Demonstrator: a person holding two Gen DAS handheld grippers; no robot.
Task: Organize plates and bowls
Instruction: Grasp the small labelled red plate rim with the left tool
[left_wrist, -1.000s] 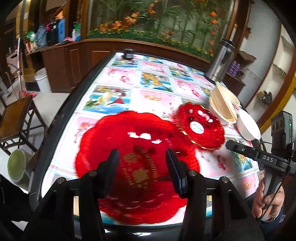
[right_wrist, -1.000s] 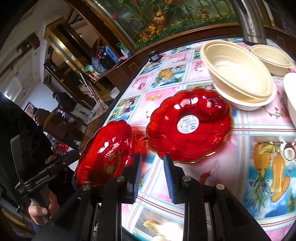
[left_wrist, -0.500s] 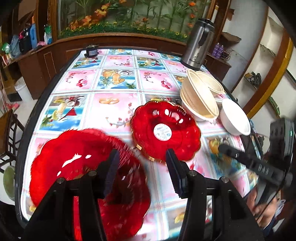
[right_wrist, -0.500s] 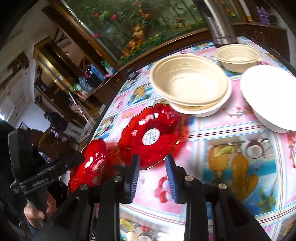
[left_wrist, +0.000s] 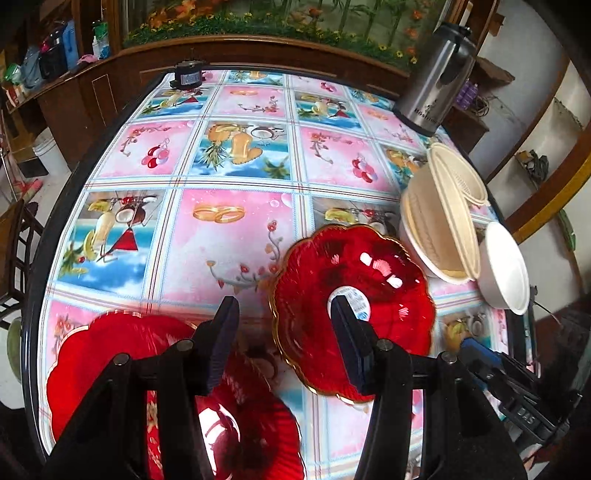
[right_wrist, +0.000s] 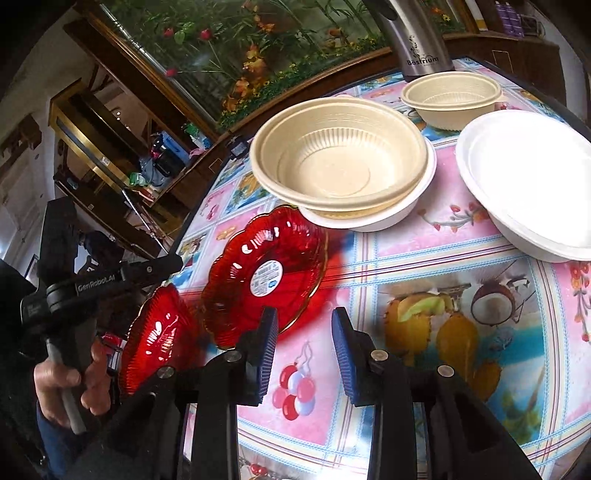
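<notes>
A red scalloped plate (left_wrist: 369, 280) with a white sticker lies on the table, also in the right wrist view (right_wrist: 266, 273). A larger red plate (left_wrist: 96, 354) lies at the near left edge (right_wrist: 155, 336). A beige bowl (right_wrist: 340, 162) sits nested in a white bowl (right_wrist: 402, 210). A small beige bowl (right_wrist: 450, 96) and a big white bowl (right_wrist: 528, 177) stand to the right. My left gripper (left_wrist: 282, 328) is open above the gap between the red plates. My right gripper (right_wrist: 303, 343) is open and empty over the tablecloth.
A steel thermos (left_wrist: 436, 77) stands at the table's far right corner. A small black device (left_wrist: 187, 74) sits at the far edge. The table (left_wrist: 236, 229) has a fruit-print cloth. A wooden chair (left_wrist: 14, 251) is left of it.
Both grippers moved forward and right toward the bowls. The large red plate dropped out from between my left fingers to the lower left. The stickered plate is nearer the left gripper.
</notes>
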